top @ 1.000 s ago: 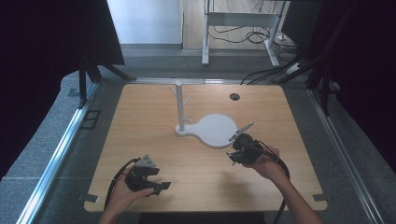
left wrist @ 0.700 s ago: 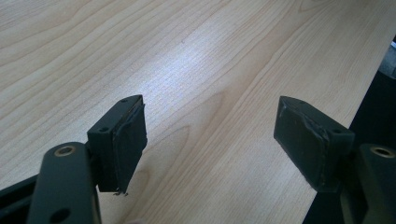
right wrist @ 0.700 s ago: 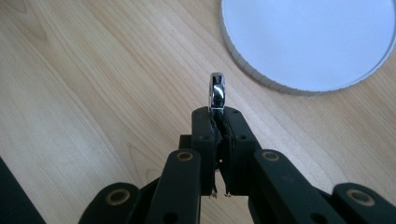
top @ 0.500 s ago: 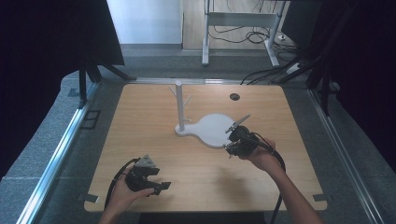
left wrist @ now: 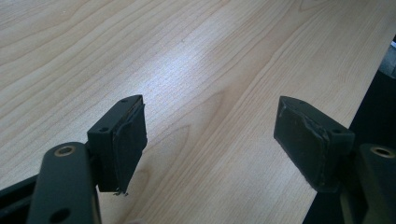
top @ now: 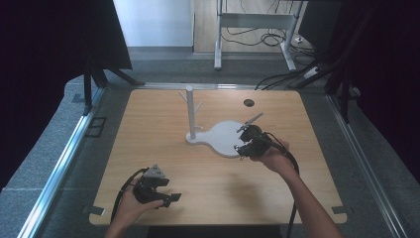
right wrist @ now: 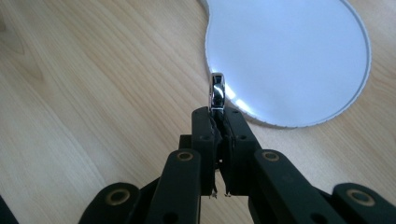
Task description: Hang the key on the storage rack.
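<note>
A white stand has a round flat base [top: 224,135] and an upright post [top: 190,111] with short pegs. My right gripper [top: 241,148] hovers at the base's near right edge. In the right gripper view, that gripper [right wrist: 217,115] is shut on a small shiny metal piece [right wrist: 217,91], seen edge-on just above the base's rim [right wrist: 289,56]; what the piece is I cannot tell. My left gripper [top: 167,198] rests low near the table's front left. Its jaws stand wide apart in the left gripper view [left wrist: 210,135], with bare wood between them.
The wooden table [top: 158,134] has a small dark hole [top: 248,102] at the back right. Black curtains hang on both sides, and cables lie on the floor beyond a metal frame [top: 257,22] at the back.
My right gripper has moved a little left and away from me, reaching the white base's edge with the metal piece. The left gripper has stayed put.
</note>
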